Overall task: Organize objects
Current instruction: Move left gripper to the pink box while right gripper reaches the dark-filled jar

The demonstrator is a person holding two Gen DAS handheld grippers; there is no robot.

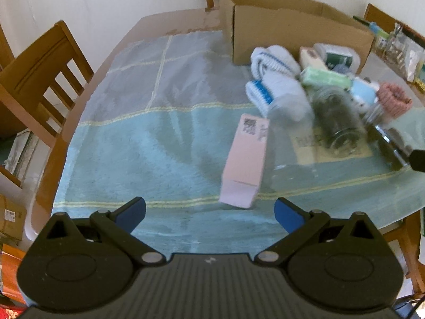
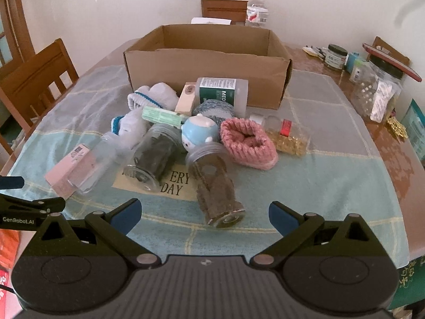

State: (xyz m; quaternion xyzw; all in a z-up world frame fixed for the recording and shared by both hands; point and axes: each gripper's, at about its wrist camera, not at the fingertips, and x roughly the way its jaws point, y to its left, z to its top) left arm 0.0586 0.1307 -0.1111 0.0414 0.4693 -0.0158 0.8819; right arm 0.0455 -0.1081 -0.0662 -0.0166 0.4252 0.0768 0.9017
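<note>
A heap of objects lies on a blue-green towel (image 2: 305, 180) in front of an open cardboard box (image 2: 207, 63). It holds a pink carton (image 1: 245, 159) (image 2: 70, 170), white socks (image 1: 276, 79) (image 2: 151, 97), a clear empty bottle (image 2: 102, 159), a dark-filled jar (image 2: 156, 156), a brown-filled jar (image 2: 215, 186), a blue toy (image 2: 199, 133), a pink knitted pouch (image 2: 248, 143) and a green-labelled bottle (image 2: 223, 91). My left gripper (image 1: 209, 214) is open, just short of the pink carton. My right gripper (image 2: 203, 215) is open, with the brown jar's base between its fingers.
Wooden chairs (image 1: 39, 79) stand at the left of the table. Jars and small containers (image 2: 377, 90) crowd the table's right edge. A water bottle (image 2: 257, 9) stands behind the box. The left gripper's side shows at the left edge of the right wrist view (image 2: 24, 207).
</note>
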